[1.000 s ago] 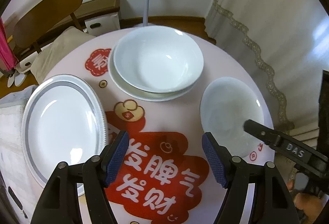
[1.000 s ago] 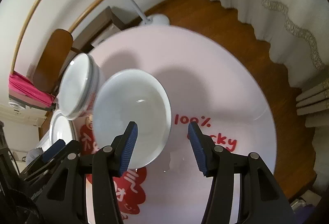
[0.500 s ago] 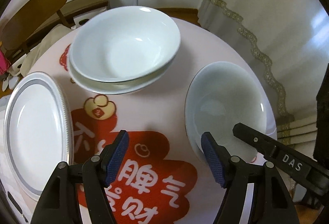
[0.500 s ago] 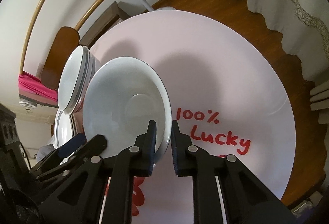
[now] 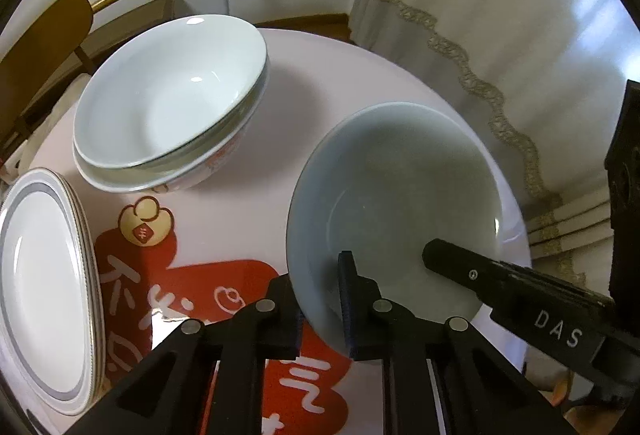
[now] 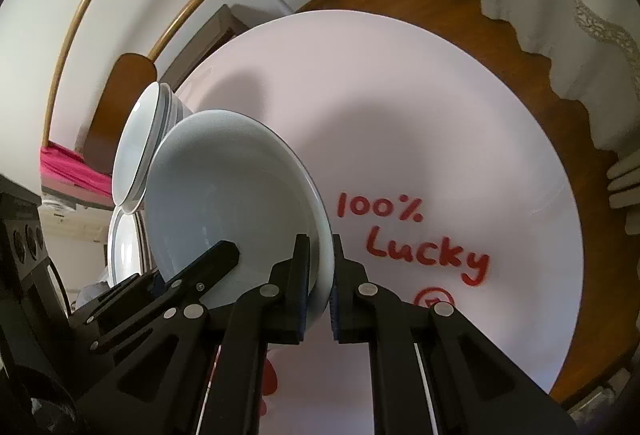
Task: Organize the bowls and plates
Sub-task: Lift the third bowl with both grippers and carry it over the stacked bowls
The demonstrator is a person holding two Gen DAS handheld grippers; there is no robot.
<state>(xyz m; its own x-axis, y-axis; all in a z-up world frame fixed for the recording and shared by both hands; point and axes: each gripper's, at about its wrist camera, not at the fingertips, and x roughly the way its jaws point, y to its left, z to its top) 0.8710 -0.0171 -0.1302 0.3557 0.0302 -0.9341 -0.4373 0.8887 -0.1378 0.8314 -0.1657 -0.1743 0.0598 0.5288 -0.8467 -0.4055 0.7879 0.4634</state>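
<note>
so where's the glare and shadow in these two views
Left wrist view: small glints on the stacked bowls, and the grey bowl looks dim and shaded. Right wrist view: soft shadows on the table behind that bowl; fisheye bends the table's edge.

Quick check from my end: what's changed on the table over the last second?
Both sets of jaws, open a second ago, have shut on the rim of the pale bowl: the right gripper first, then the left gripper, which came down and across to it. The stacked white bowls and the grey-rimmed plates stayed where they were.
</note>
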